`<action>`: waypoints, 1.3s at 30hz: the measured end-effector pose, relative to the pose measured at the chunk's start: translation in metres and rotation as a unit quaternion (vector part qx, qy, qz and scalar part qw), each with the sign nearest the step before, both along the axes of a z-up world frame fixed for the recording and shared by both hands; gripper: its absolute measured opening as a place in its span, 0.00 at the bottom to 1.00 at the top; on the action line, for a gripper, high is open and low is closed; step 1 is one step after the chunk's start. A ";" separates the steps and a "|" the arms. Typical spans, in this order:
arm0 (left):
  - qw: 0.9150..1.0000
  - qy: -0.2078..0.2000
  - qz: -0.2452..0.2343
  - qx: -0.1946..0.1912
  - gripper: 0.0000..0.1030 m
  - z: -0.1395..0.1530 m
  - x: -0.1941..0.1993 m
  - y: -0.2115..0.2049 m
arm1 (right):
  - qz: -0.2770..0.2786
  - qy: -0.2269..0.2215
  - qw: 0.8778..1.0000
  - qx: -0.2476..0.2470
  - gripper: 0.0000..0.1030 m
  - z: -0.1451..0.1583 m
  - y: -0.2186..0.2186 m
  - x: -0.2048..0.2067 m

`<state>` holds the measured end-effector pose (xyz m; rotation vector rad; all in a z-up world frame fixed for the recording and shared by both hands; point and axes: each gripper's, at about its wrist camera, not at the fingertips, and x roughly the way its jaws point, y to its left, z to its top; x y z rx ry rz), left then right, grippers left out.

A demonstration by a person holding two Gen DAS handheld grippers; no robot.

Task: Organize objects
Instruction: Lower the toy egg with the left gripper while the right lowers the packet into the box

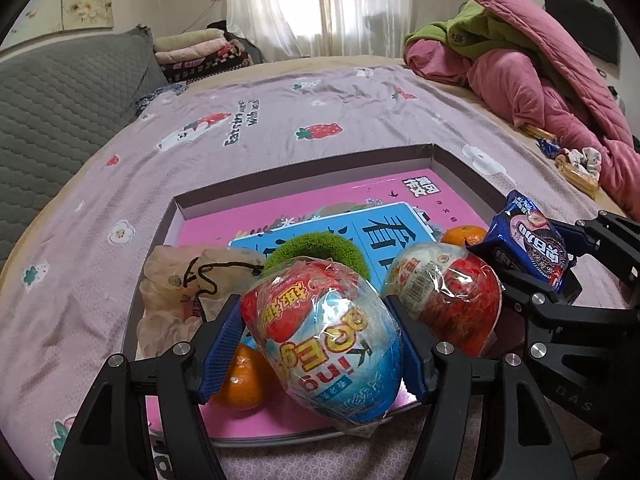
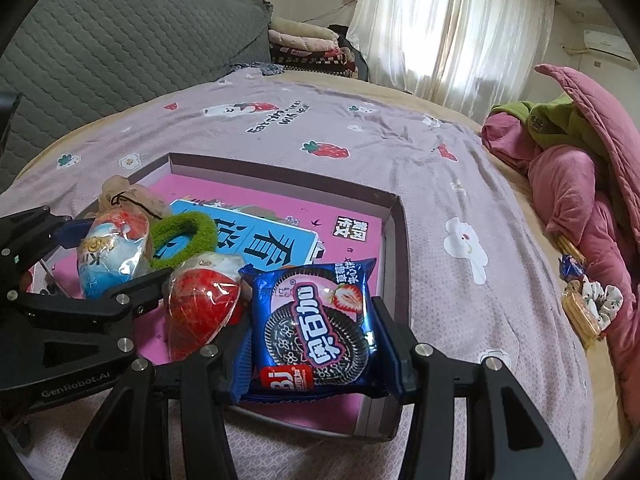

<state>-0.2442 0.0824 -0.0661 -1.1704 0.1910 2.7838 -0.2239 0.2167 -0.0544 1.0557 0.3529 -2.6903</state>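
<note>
My left gripper (image 1: 314,304) is shut on a blue-and-red wrapped toy egg (image 1: 328,344), held just above the near part of a shallow cardboard box (image 1: 304,172). The box holds a pink book (image 1: 208,232), a blue book (image 1: 400,224), a green scrunchie (image 1: 316,246), a red wrapped egg (image 1: 444,292), two oranges (image 1: 240,380) and a beige drawstring bag (image 1: 176,292). My right gripper (image 2: 310,320) is shut on a blue cookie packet (image 2: 316,328), over the box's near right corner (image 2: 384,424). The right wrist view also shows the left gripper (image 2: 104,248) and the red egg (image 2: 200,304).
The box lies on a bed with a lilac strawberry-print sheet (image 1: 280,120). Pink and green bedding (image 1: 540,80) is piled at the right, with loose snacks and a scrunchie (image 2: 588,304) beside it. A grey quilted headboard (image 1: 60,92) and folded blankets (image 1: 192,52) stand at the back left.
</note>
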 end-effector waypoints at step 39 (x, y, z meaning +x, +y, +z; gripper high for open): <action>0.999 -0.015 0.032 -0.001 0.69 -0.010 -0.007 -0.005 | -0.002 -0.006 1.000 -0.016 0.61 0.005 0.003 0.000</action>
